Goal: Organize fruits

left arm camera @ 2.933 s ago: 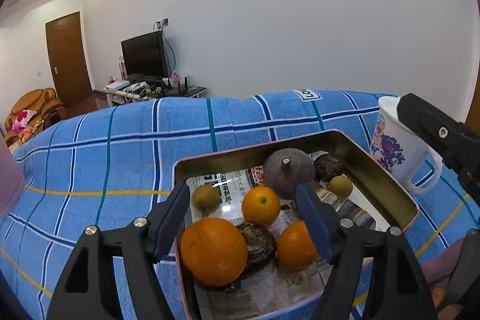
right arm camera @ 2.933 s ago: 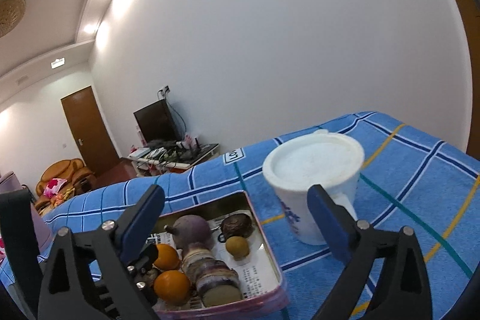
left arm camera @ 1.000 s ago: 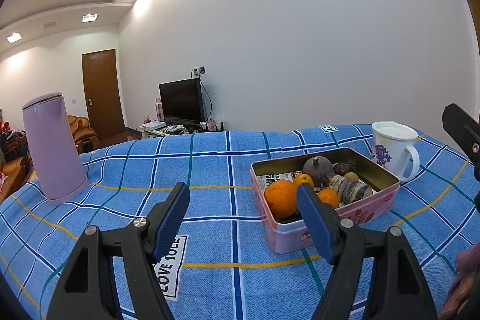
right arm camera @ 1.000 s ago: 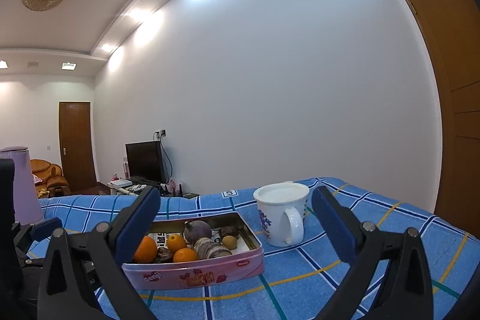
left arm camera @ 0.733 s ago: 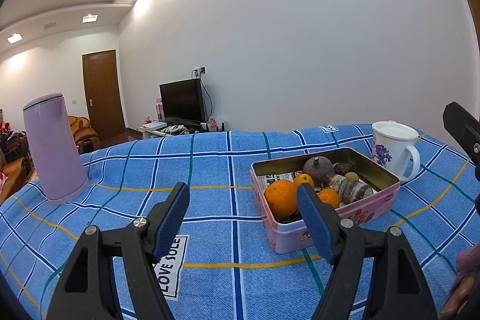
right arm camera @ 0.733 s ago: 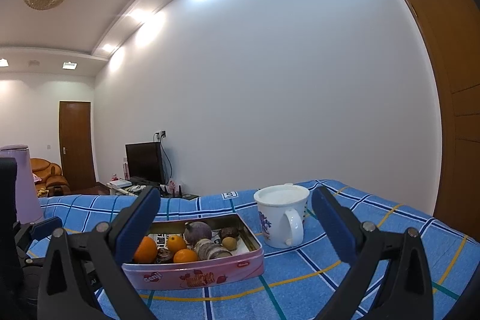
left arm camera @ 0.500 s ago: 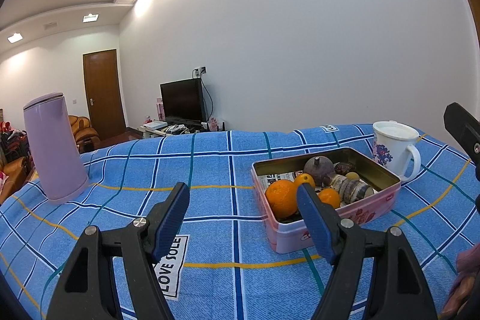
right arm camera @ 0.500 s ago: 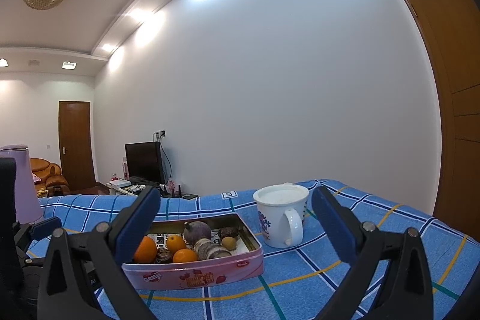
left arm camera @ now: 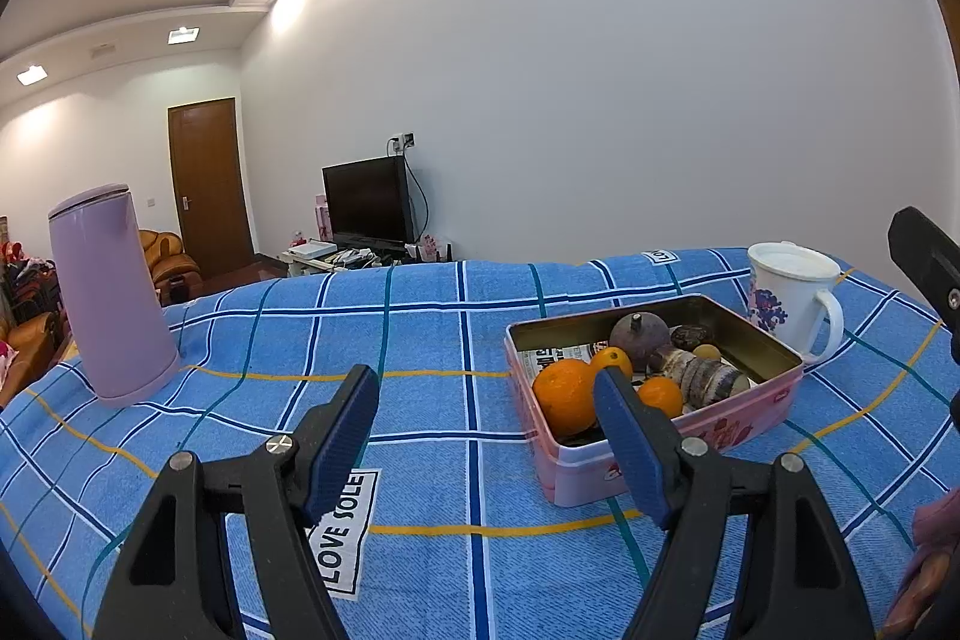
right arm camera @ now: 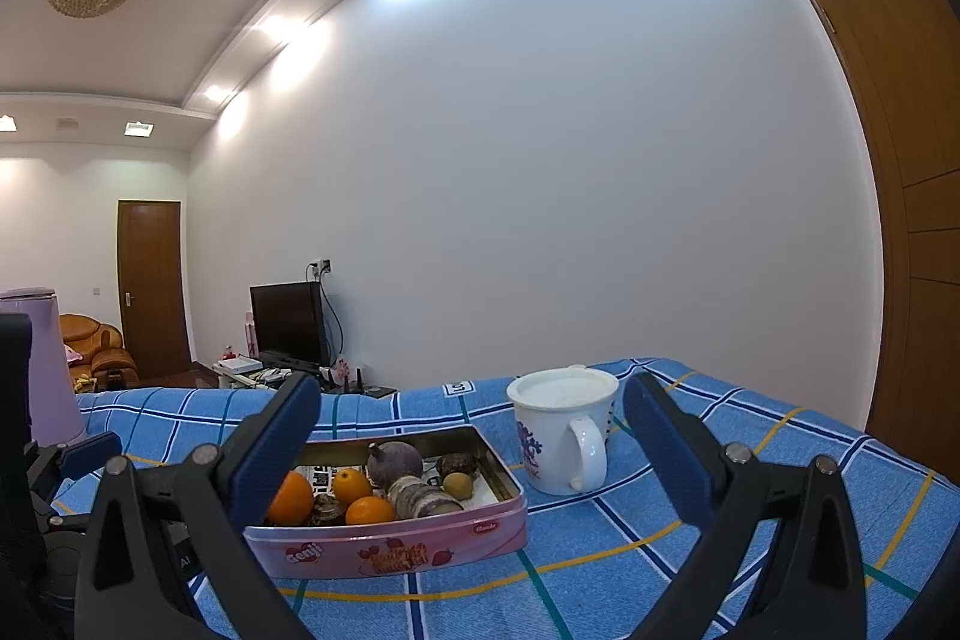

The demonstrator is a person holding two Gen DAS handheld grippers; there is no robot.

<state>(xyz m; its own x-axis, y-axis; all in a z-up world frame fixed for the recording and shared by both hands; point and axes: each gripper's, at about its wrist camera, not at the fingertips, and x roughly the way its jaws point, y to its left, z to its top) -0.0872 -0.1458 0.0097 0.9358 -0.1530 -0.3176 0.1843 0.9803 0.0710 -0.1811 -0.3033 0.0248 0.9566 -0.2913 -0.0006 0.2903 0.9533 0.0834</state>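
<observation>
One "LOVE SOLE" label (left arm camera: pixel 342 529), left-wrist view only

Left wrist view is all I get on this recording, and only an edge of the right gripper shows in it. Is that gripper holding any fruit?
Observer: No. In the right wrist view the right gripper has its jaws wide apart with nothing between them.
Operator: What is it aimed at?
Observer: The pink tin and the white mug both show between its pads, and the mug's handle faces the camera.
Operator: Anything on the tin that I can't see?
Observer: The long side facing the right gripper has red lettering and strawberry pictures.
</observation>
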